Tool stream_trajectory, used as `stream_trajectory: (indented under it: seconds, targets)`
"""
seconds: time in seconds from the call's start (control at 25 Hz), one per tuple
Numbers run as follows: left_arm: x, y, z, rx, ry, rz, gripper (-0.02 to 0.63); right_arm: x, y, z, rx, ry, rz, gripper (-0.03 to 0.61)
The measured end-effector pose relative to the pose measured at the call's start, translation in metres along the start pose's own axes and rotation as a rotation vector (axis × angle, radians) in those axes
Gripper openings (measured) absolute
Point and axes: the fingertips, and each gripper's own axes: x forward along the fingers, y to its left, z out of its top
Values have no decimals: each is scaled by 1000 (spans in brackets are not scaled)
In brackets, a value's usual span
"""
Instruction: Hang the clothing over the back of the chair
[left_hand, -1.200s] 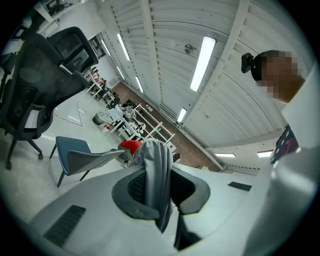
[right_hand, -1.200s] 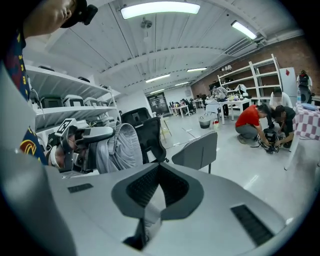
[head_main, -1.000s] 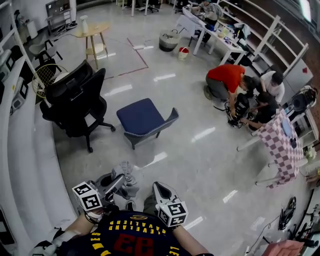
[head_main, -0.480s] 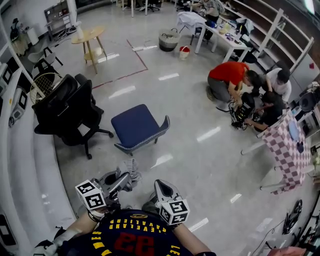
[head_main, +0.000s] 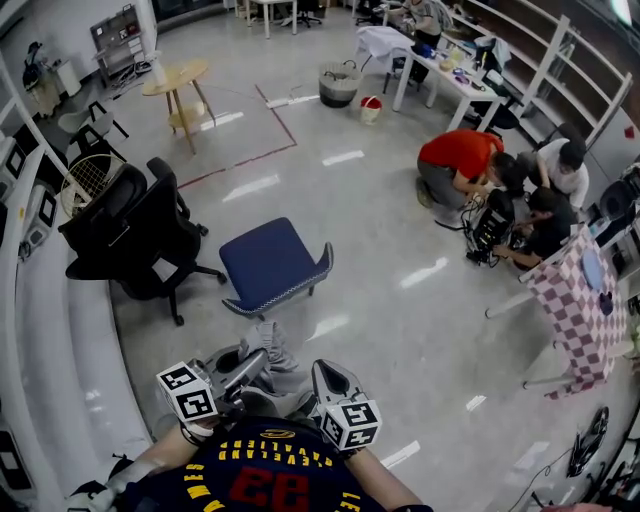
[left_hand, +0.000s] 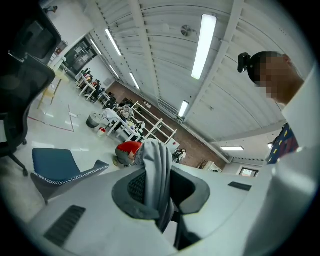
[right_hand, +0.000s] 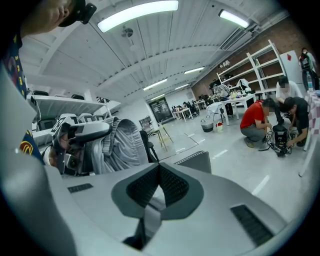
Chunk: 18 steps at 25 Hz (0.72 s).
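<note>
**Two tongs clenched on one grey garment, apart from the chair**

Both tongs are seen at six o'clock in the head view, side by side just ahead of the person's chest. The left gripper (head_main: 250, 365) is clenched on the grey clothing (left_hand: 156, 170): a thick fold is pinched between its pads and stands up past the tips. The right gripper (right_hand: 159, 172) is closed tip to tip, and a narrow strip of the same grey cloth is caught low between its jaws. The rest of the garment is bunched over the left tongs and sags between the two.

The blue chair (head_main: 268, 262) is placed at twelve o'clock from the grippers, on the glossy floor (head_main: 400, 330), with its white-stitched edge turned toward them. The garment is held clear of it. A black office chair (head_main: 135, 235) is set at ten o'clock of the blue one. Several people (head_main: 462, 165) are crouched at two o'clock, near a table with a checked cloth (head_main: 580, 300).
</note>
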Motion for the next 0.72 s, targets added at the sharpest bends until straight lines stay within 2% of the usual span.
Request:
stream_trajectory:
  seconds: [0.28, 0.6, 0.72]
  targets:
    - [11, 29, 16, -2, 26, -19, 44, 28, -7, 20, -12, -13, -25, 8]
    - [27, 59, 58, 16, 33, -119, 44, 61, -12, 55, -29, -71, -120, 8]
    - [37, 87, 89, 31, 19, -139, 44, 87, -15, 76, -41, -98, -151, 8]
